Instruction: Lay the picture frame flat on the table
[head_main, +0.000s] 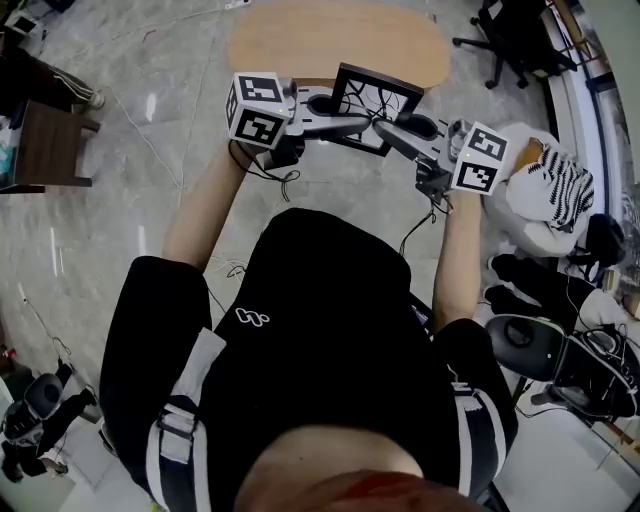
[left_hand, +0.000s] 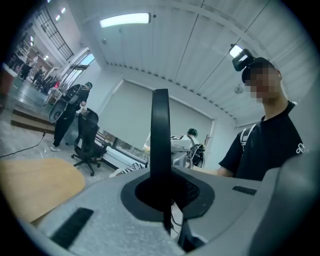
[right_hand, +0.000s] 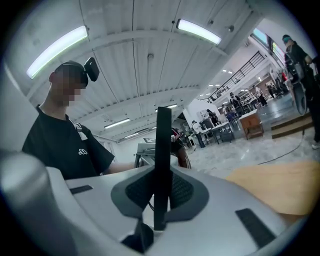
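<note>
2 grippers on 1 picture frame (head_main: 366, 100) here; the left gripper (head_main: 338, 106) is clamped on the frame's left edge and the right gripper (head_main: 392, 124) is pinched on its right edge; each gripper view shows the thin black rim standing upright between closed jaws; the frame hangs tilted, picture side up towards the person, at the near edge of the wooden table (head_main: 330, 40); whether its bottom rail touches the top i cannot tell; the step in hand looks like the lowering; to do it well, i'd carry the frame forward over the middle of the top, tip the upper rail away and down with both hands moving together so nothing twists in those narrow grips, and let go only once the back lies flat on the wood; room is kind, the top bare from rim to rim; the near rim is the 1 to watch, since a frame set down short would overhang; an office chair (head_main: 500, 40) stands well apart beyond the right end; a loose cable (head_main: 270, 175) dangles under the left gripper.
</note>
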